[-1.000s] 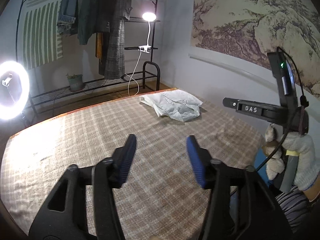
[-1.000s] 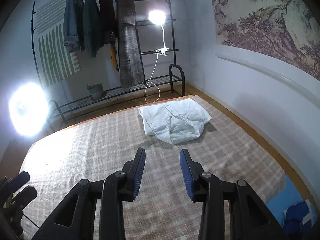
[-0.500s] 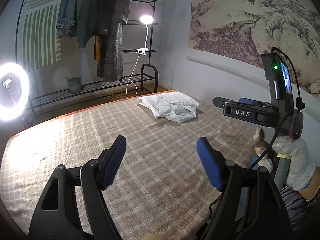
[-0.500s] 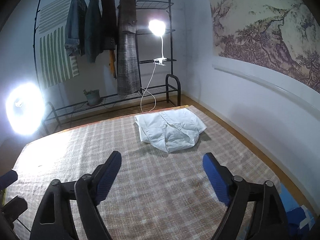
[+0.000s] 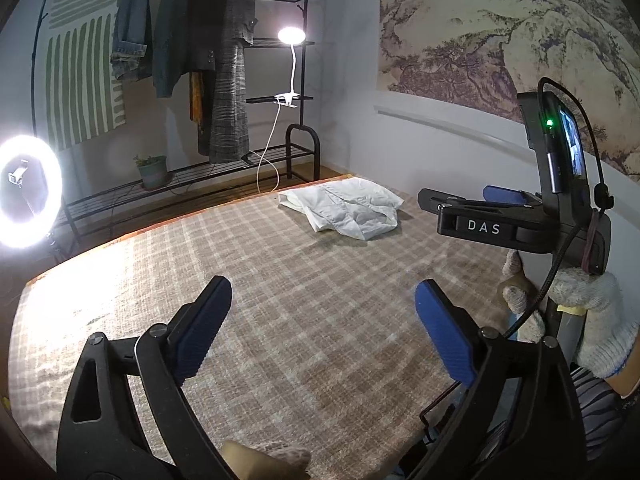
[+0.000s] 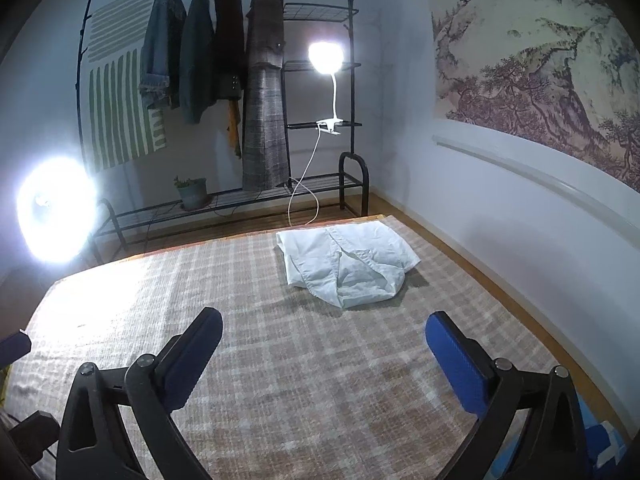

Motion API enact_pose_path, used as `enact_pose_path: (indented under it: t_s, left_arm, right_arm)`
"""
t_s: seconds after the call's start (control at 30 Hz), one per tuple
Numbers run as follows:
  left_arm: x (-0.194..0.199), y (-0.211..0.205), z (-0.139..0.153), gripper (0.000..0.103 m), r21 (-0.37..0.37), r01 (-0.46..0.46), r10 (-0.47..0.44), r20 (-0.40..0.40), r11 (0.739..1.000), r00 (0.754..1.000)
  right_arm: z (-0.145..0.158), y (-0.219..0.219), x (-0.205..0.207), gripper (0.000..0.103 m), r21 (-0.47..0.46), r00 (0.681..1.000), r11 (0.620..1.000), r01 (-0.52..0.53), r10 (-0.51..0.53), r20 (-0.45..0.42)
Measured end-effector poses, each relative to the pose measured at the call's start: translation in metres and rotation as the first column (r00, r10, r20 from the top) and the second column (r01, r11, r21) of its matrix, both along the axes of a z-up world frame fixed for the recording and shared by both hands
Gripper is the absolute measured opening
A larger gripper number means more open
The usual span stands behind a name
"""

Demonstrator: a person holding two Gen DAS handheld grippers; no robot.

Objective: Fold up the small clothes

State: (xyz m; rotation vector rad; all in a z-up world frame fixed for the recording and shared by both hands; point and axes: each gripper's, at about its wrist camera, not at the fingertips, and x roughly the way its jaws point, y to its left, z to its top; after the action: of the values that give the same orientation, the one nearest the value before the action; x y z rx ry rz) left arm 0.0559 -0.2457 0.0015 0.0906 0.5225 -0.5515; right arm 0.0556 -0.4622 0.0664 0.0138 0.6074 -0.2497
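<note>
white garment (image 6: 346, 266) crumpled | on checked blanket (image 6: 280, 380) | far corner

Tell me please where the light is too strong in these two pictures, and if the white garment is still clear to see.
Left wrist view: the ring light glares at the left edge, washing out the checked cover near it. Right wrist view: the same light blooms into a shapeless blob, and the clip lamp flares too. The white garment stays sharp in both, with a soft shadow on its right.

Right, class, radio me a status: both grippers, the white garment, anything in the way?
Left gripper and right gripper just opened, empty. White garment crumpled at far end of checked mat. Nothing between.
</note>
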Motion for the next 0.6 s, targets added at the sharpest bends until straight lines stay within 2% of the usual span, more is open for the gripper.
enact_pose_path:
  t_s: [0.1, 0.6]
  left_arm:
    - [-0.0014, -0.0012, -0.0011, 0.101, 0.018, -0.018, 0.018, 0.009, 1.000, 1.000]
    - [0.0004, 0.0007, -0.0042, 0.102, 0.024, -0.038, 0.038, -0.013, 0.999, 0.999]
  right_arm:
    - [-0.0006, -0.0007, 0.0006, 0.103, 0.007, 1.000, 1.000, -0.001, 0.001, 0.000]
    - [-0.0026, -0.0021, 0.0033, 0.103, 0.016, 1.000, 1.000, -0.004, 0.004, -0.008]
